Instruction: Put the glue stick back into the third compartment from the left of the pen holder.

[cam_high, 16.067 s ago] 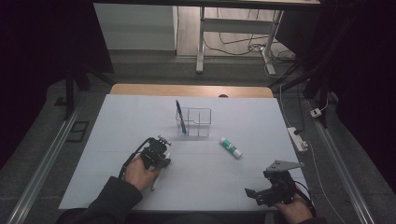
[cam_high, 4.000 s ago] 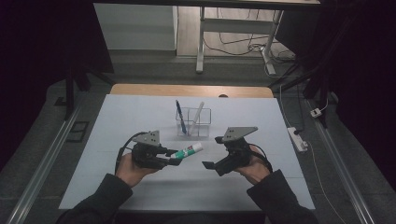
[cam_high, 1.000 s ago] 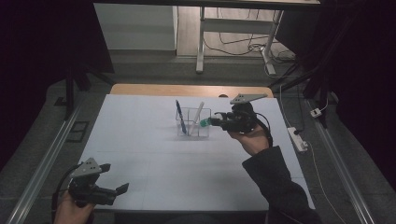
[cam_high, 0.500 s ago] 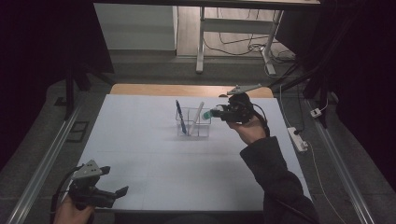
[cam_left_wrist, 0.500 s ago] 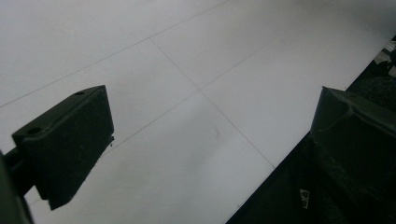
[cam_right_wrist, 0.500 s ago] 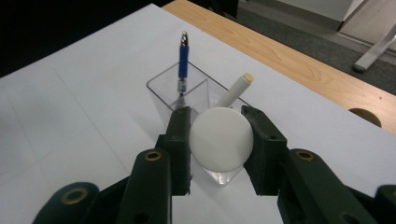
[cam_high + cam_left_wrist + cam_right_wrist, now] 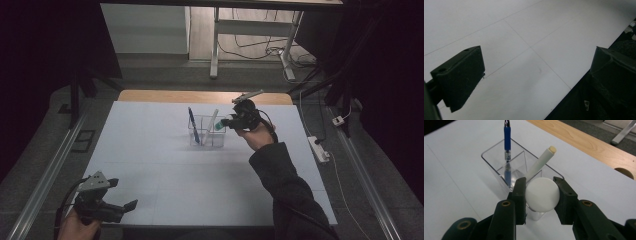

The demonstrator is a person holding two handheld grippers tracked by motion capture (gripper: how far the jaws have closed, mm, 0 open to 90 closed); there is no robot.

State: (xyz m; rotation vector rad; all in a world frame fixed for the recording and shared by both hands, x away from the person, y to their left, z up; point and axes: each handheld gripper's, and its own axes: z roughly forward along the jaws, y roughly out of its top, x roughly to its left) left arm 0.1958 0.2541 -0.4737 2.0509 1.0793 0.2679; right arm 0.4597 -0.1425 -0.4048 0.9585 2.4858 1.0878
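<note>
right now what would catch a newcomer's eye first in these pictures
The right gripper stands out, shut on a white tube held over the clear holder at the far middle of the white table. A blue pen and a white stick lean inside it. The left gripper waits open at the near left corner.

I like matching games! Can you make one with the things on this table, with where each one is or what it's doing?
Things:
1. blue pen
2. white stick
3. glue tube
4. left claw

Places or states:
A. open, near the table's front edge
B. gripped by the right claw
C. upright in the clear holder
D. leaning inside the holder

Pairs: 1-C, 2-D, 3-B, 4-A
</note>
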